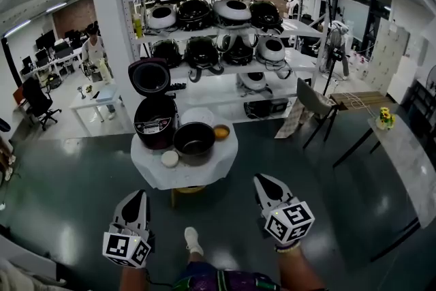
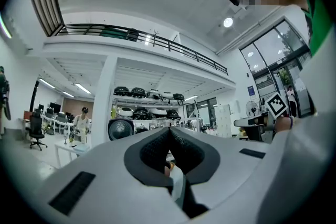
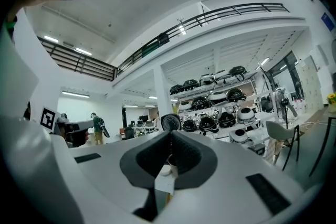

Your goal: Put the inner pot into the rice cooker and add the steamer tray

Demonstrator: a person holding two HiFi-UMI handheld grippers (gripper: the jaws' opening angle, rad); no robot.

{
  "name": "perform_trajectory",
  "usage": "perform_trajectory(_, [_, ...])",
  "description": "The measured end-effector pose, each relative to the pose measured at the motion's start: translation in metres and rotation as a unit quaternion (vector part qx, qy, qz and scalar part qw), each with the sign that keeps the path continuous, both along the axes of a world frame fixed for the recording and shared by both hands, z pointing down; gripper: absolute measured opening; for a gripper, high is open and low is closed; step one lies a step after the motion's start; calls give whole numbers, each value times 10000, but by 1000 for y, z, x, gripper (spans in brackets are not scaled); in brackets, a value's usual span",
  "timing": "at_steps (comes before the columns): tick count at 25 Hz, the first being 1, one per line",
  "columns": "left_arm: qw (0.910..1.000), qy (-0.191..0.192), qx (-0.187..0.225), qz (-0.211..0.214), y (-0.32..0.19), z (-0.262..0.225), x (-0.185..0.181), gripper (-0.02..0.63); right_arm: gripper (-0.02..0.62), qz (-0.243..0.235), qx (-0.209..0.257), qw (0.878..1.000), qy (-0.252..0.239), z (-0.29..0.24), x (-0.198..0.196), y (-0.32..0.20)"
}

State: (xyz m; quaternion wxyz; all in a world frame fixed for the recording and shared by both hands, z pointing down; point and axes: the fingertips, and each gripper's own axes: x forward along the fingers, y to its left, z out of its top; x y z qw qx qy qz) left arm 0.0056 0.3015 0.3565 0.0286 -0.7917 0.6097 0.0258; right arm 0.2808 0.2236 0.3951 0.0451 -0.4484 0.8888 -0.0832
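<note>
**A:** What is shown of the two claws?

**B:** The left claw [image 1: 138, 196] and the right claw [image 1: 263, 181] are held level. The jaws of each are pressed fully together, and nothing is gripped by either.

**A:** Where is the inner pot found?

**B:** The inner pot [image 1: 195, 141] is seen on the round worktop [image 1: 221, 160], well ahead of both claws and between their lines of pointing. The rice cooker [image 1: 155, 122], its lid raised, is placed just beside the pot, on the left claw's side. A white round piece [image 1: 198, 116] lies just beyond the pot. It may be the steamer tray, though this cannot be settled at such a size.

**A:** Which step is judged to be in hand?

**B:** The approach, since neither claw is in contact with anything.

**A:** How is it best carried out?

**B:** The worktop should be closed upon first, and the jaws parted before the pot's rim is reached. The rim is probably best taken at opposite sides, one claw to each, so that the pot is kept level. The small dish [image 1: 169, 159] nearest the claws and the orange bowl [image 1: 221, 132] on the right claw's side should be cleared in passing.
</note>
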Motion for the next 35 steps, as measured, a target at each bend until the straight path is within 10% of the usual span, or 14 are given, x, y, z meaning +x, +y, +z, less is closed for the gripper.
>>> perform_trajectory(16, [9992,351,-67,-176,-57,3,-46,21,-1,-152,-42,9999,55,-8,-40,-64])
perform_trajectory(35, [9992,381,-79,103,-256,-6,-138,21,0,169,55,9988,458,-42,-129,-245])
